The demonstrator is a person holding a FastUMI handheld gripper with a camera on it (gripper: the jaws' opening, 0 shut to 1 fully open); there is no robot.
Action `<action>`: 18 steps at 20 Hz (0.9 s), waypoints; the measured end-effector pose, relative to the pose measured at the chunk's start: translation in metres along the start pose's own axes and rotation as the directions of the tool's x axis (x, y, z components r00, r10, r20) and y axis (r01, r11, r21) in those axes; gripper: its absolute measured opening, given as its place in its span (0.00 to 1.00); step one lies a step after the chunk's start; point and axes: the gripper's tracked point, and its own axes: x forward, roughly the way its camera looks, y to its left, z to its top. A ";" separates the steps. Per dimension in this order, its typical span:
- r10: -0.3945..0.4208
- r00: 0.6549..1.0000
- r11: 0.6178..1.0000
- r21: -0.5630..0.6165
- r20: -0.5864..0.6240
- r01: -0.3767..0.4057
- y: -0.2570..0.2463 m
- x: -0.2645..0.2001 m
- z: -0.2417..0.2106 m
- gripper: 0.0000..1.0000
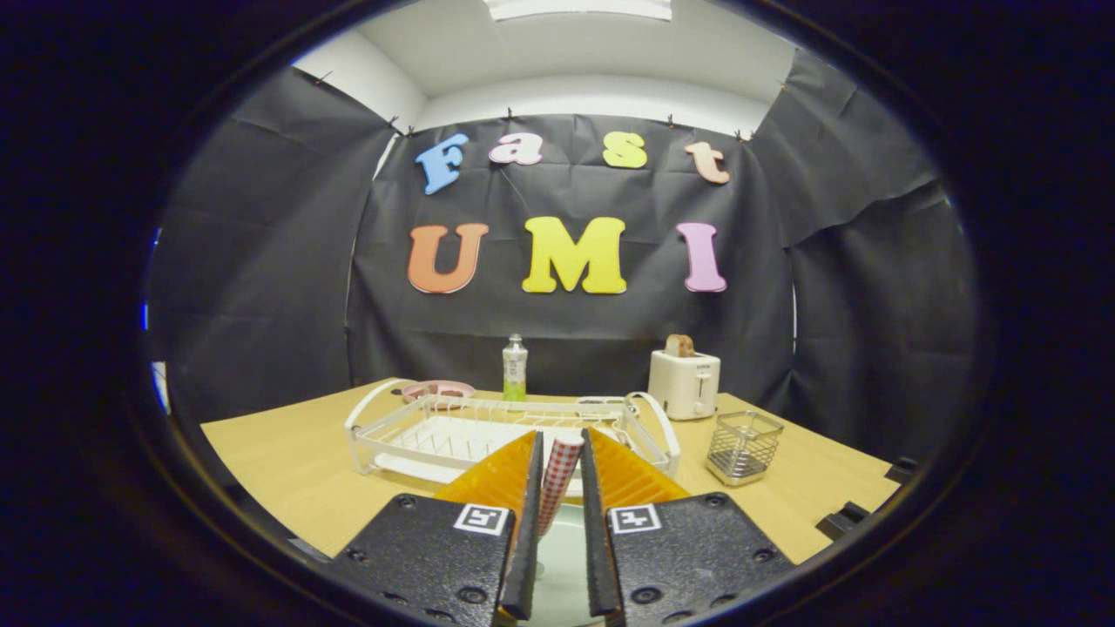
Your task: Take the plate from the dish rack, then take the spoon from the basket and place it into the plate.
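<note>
So in the gripper view, the gripper (559,453) is pinching a spoon with a red-and-white checkered handle (557,481); both fingers (533,505) are pressing in on that handle from either side, and it's poking up between them. Down below the fingers a pale plate (557,570) is sitting on the wooden table (287,461), right under the spoon.

Just ahead of the fingers the white dish rack (435,431) is stretching across the middle of the table. The wire mesh basket (743,447) is standing to the rack's right, near the table's right edge. Beyond the rack, along the far edge, there's a pink dish (438,391), a clear bottle with a greenish label (515,368), and a cream toaster (684,383) with toast (679,346) sticking out the top.
</note>
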 end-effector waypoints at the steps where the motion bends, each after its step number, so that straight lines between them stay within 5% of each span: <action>1: -0.002 1.000 1.000 0.005 -0.005 0.002 -0.002 -0.005 0.003 0.38; 10: 0.019 0.999 1.000 -0.013 -0.028 -0.019 -0.016 -0.036 0.032 0.95; 18: -0.060 0.997 0.997 -0.043 -0.042 0.058 -0.046 -0.066 0.064 1.00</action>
